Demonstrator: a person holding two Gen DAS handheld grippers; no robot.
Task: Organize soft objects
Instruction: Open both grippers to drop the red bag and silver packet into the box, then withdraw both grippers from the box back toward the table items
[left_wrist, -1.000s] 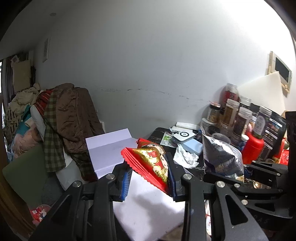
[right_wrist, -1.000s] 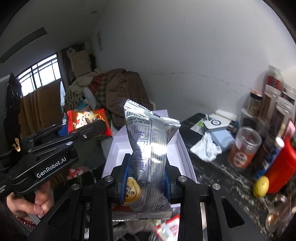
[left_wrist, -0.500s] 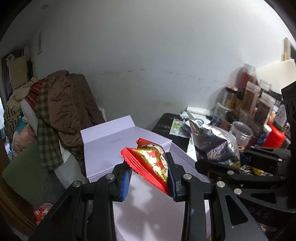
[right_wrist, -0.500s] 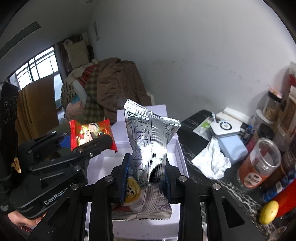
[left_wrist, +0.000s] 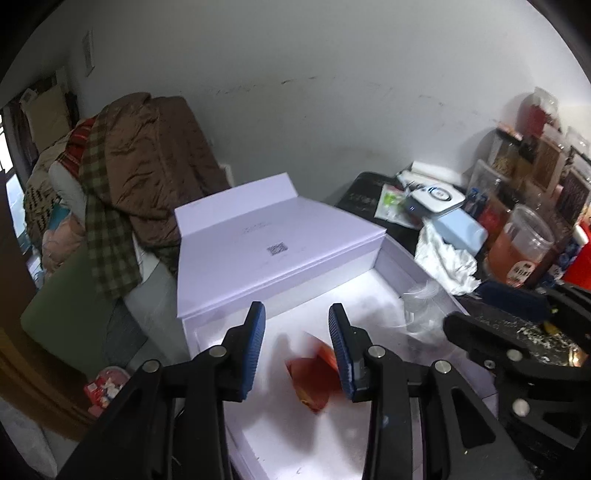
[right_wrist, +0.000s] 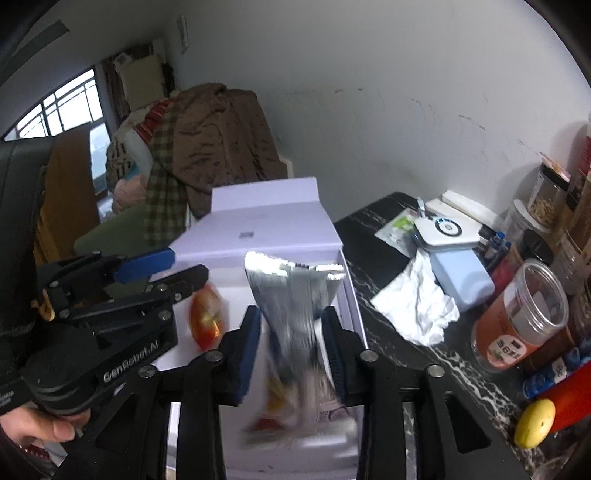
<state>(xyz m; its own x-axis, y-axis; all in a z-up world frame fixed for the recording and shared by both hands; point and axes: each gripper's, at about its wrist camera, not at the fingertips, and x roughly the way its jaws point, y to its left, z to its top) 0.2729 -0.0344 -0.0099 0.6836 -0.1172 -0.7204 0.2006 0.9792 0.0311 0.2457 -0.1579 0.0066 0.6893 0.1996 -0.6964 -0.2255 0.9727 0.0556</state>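
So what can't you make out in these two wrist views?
- Red snack packet: motion-blurred in both views, print unreadable.
- Silver snack bag: lower half blurred in the right view; left view shows only a smear.
- White box: near end cut off by the frame edge and tool arms.

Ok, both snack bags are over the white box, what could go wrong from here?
The silver bag sits close to the box's right wall between the opening right gripper; it could tip onto the rim. The red bag, blurred below the opening left gripper, may land crooked.
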